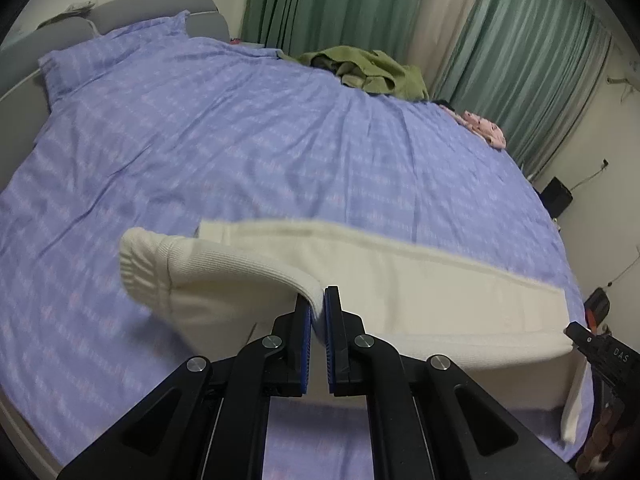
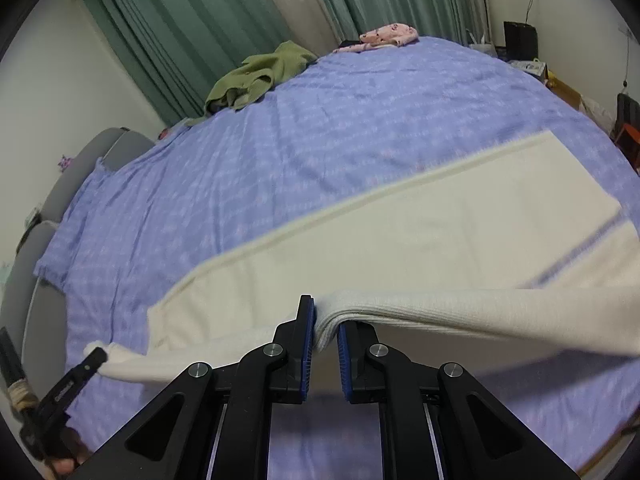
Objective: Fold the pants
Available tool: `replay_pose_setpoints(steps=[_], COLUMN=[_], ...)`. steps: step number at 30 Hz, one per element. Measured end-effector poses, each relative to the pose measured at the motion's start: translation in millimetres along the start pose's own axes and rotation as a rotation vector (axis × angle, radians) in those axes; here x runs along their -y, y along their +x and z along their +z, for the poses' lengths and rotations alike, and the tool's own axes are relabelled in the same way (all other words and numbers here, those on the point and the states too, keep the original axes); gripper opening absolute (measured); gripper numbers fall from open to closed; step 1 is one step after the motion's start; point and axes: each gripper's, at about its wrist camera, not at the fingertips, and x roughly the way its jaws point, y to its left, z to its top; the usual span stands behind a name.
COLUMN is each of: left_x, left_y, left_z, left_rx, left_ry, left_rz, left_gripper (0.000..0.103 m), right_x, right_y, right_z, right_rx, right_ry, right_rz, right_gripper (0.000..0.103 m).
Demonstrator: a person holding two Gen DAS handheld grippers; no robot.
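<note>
Counting what lies on the wide bed with the lavender patterned sheet (image 1: 200, 140): one pair of cream ribbed knit pants (image 1: 400, 280), one crumpled olive-green garment (image 1: 360, 66) near the far edge, and one small pink printed garment (image 1: 486, 128) further along that edge. Two claws are at work, one in each hand. Behind the bed hang green pleated curtains (image 1: 320, 0), and a grey padded headboard (image 1: 152, 8) stands at one end.

The left claw (image 1: 319, 308) has its blue-padded jaws pressed together on a fold of the cream pants, pinching the cloth right at the fingertips. From that pinch the ribbed end of the fabric arcs up and off to the left in the left wrist view, hanging clear of the sheet, while the rest of the pants stretches as a long flat band just beyond the claw, running to the right across the bed.

The right claw (image 2: 326, 320) is likewise squeezed shut on several stacked layers of the pants, held between its pads. In the right wrist view the lifted ribbed part sweeps away to the right, and the flat band lies ahead of the jaws on the sheet. Each claw shows at the edge of the other's view, at opposite ends of the raised hem.
</note>
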Motion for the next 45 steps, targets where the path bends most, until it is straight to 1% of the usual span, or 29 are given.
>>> replay_pose_setpoints(steps=[1, 4, 7, 9, 13, 16, 18, 20, 21, 22, 23, 24, 25, 26, 27, 28, 30, 34, 35, 37, 38, 40, 42, 45], left_x=[2.5, 8.1, 4.2, 2.1, 4.1, 0.7, 0.3, 4.2, 7.0, 10.6, 13.5, 15.0, 16.1, 17.5, 18.8, 20.4, 25.3, 41.8, 45.2, 54.2, 59.6, 70.5, 80.5, 99.9], left_y=[6.9, 40.7, 82.6, 114.1, 155.7, 180.2, 192.1, 202.2, 204.1, 203.6, 200.6, 195.9, 185.3, 172.9, 163.9, 155.5, 137.3, 86.2, 73.4, 38.3, 25.4, -8.2, -37.2, -79.7], left_z=[7.0, 30.6, 48.6, 59.6, 64.6, 66.7, 67.1, 67.4, 67.5, 68.2, 69.2, 70.9, 73.3, 74.8, 76.6, 78.5, 80.2, 70.3, 66.7, 57.7, 55.6, 47.4, 38.1, 20.7], left_rx=[0.006, 0.01, -0.032, -0.065, -0.115, -0.155, -0.173, -0.192, -0.2, -0.201, -0.193, -0.173, -0.124, -0.074, -0.051, -0.044, -0.053, -0.037, -0.032, -0.021, -0.018, -0.009, -0.001, 0.002], left_ry=[0.001, 0.014, -0.007, 0.004, 0.051, 0.049, 0.056, 0.081, 0.097, 0.116, 0.127, 0.133, 0.139, 0.139, 0.14, 0.146, 0.171, 0.264, 0.278, 0.299, 0.303, 0.316, 0.338, 0.38], left_rz=[0.004, 0.028, 0.038, 0.053, 0.09, 0.101, 0.114, 0.134, 0.142, 0.154, 0.166, 0.177, 0.19, 0.199, 0.197, 0.183, 0.16, 0.105, 0.089, 0.045, 0.024, -0.037, -0.073, -0.123], left_gripper=[0.008, 0.008, 0.008, 0.008, 0.009, 0.009, 0.011, 0.013, 0.015, 0.016, 0.026, 0.053, 0.066, 0.074, 0.073, 0.073, 0.073, 0.074, 0.075, 0.08, 0.084, 0.086, 0.09, 0.092], right_x=[-2.8, -13.3, -19.0, -22.3, -25.6, -27.3, -27.4, -26.2, -25.9, -25.9, -25.9, -27.1, -30.8, -33.9, -37.6, -41.3, -52.2, -69.1, -70.2, -69.3, -67.8, -64.1, -59.3, -46.5], right_y=[11.4, 47.1, 86.5, 119.6, 168.7, 199.4, 215.5, 226.8, 230.5, 232.0, 230.8, 226.4, 217.4, 210.5, 200.5, 192.0, 168.6, 108.7, 90.7, 57.6, 38.5, 1.6, -30.9, -79.1], right_z=[13.3, 38.6, 55.8, 66.1, 77.9, 81.6, 81.0, 81.2, 81.4, 81.9, 83.5, 84.9, 87.1, 88.4, 89.9, 91.6, 93.5, 87.1, 84.3, 78.0, 72.9, 61.7, 50.2, 34.1], right_rx=[0.005, 0.008, -0.023, -0.052, -0.099, -0.138, -0.166, -0.199, -0.215, -0.231, -0.231, -0.219, -0.197, -0.182, -0.165, -0.144, -0.105, -0.023, -0.007, 0.018, 0.029, 0.045, 0.052, 0.056], right_ry=[0.004, -0.034, -0.064, -0.084, -0.12, -0.155, -0.178, -0.184, -0.187, -0.184, -0.18, -0.177, -0.179, -0.182, -0.183, -0.189, -0.226, -0.304, -0.311, -0.305, -0.299, -0.295, -0.289, -0.276], right_rz=[0.009, 0.006, -0.003, -0.028, -0.048, -0.067, -0.09, -0.1, -0.104, -0.1, -0.086, -0.069, -0.048, -0.034, -0.024, -0.021, -0.017, -0.006, 0.002, 0.018, 0.021, 0.019, 0.008, -0.036], right_gripper=[0.013, 0.013, 0.013, 0.013, 0.012, 0.013, 0.013, 0.016, 0.019, 0.025, 0.03, 0.045, 0.059, 0.063, 0.066, 0.066, 0.067, 0.068, 0.069, 0.076, 0.076, 0.076, 0.076, 0.076])
